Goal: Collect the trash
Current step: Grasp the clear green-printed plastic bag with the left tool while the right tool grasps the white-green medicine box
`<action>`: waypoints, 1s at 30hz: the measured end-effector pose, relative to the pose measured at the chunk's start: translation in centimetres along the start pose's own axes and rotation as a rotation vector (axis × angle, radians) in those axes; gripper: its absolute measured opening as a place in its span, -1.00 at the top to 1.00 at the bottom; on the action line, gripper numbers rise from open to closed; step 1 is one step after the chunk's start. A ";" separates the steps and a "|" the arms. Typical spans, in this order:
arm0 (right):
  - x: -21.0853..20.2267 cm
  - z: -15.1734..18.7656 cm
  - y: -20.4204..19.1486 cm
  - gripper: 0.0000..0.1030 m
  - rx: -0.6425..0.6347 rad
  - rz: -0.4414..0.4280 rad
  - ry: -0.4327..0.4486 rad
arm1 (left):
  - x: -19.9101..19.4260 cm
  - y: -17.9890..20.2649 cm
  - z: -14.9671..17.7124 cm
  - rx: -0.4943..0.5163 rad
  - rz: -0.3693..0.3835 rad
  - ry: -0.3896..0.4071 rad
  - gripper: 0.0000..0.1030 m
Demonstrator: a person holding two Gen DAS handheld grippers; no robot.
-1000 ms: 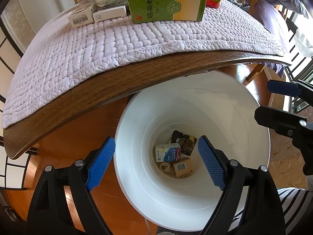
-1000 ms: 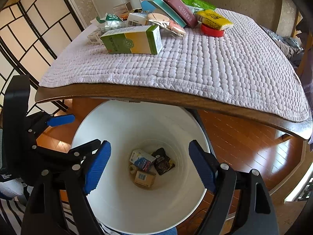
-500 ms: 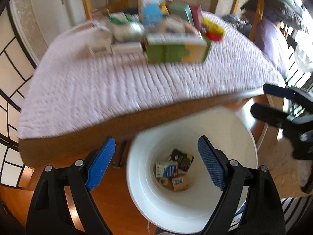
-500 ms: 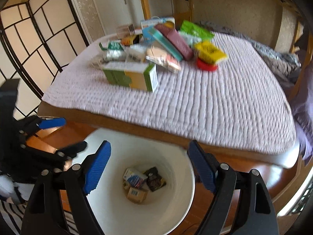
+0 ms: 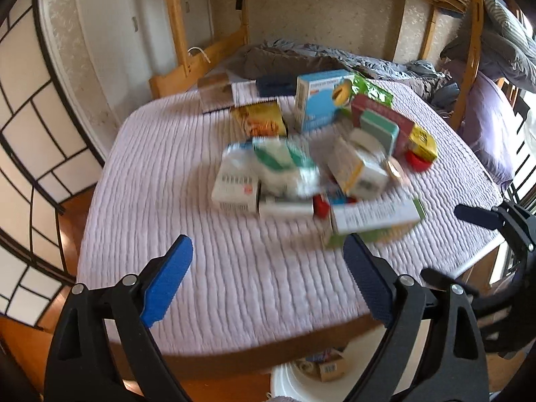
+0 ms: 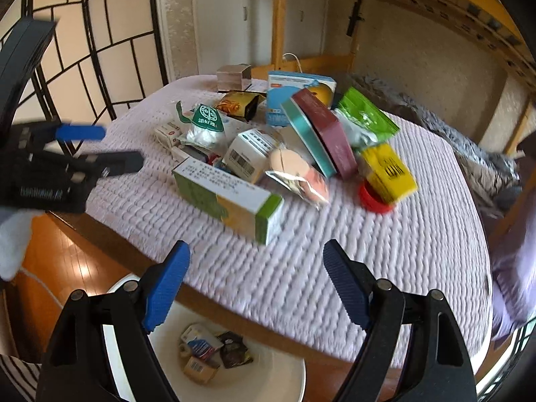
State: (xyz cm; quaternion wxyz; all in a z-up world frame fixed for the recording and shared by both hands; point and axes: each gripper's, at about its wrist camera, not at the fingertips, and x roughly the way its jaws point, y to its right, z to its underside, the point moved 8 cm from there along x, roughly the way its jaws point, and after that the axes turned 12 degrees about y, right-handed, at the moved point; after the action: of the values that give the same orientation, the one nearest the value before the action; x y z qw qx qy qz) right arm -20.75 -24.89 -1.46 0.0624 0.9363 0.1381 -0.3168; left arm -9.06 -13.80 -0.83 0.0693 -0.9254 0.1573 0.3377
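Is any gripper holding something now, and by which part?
Nothing is held. The left gripper, jaws opening, and the right gripper are both empty above the table.

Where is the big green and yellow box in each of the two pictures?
Left wrist view: the green and yellow box lies right of centre on the quilt, just beyond the right-hand finger, nearest of the pile.
Right wrist view: the same box lies centre-left, at the near edge of the pile, above the gap between the fingers.
Shared landmark: the red lid under the yellow packet, right of the pile.
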 end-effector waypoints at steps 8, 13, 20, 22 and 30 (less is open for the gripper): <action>3.2 -1.1 0.1 -0.57 0.002 -0.059 -0.014 | 4.1 0.1 -1.9 -0.043 0.083 -0.049 -0.84; 4.4 -1.6 -0.3 -0.54 0.019 -0.129 -0.022 | 6.1 0.5 -2.4 -0.068 0.111 -0.073 -0.84; 4.7 -1.0 -1.5 0.26 -0.026 -0.158 -0.042 | 7.7 0.9 -2.9 -0.067 0.129 -0.074 -0.77; 4.3 -0.9 -1.6 0.30 -0.034 -0.160 -0.034 | 7.8 1.0 -2.9 -0.063 0.133 -0.074 -0.59; 4.6 -0.7 -2.4 0.15 -0.035 -0.172 -0.025 | 7.8 1.4 -3.1 -0.061 0.163 -0.077 -0.35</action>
State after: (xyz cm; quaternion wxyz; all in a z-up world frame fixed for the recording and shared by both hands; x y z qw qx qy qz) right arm -17.60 -21.48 -3.81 0.0530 0.9156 0.2229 -0.3304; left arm -2.05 -17.76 -3.52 0.0196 -0.8976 0.2190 0.3821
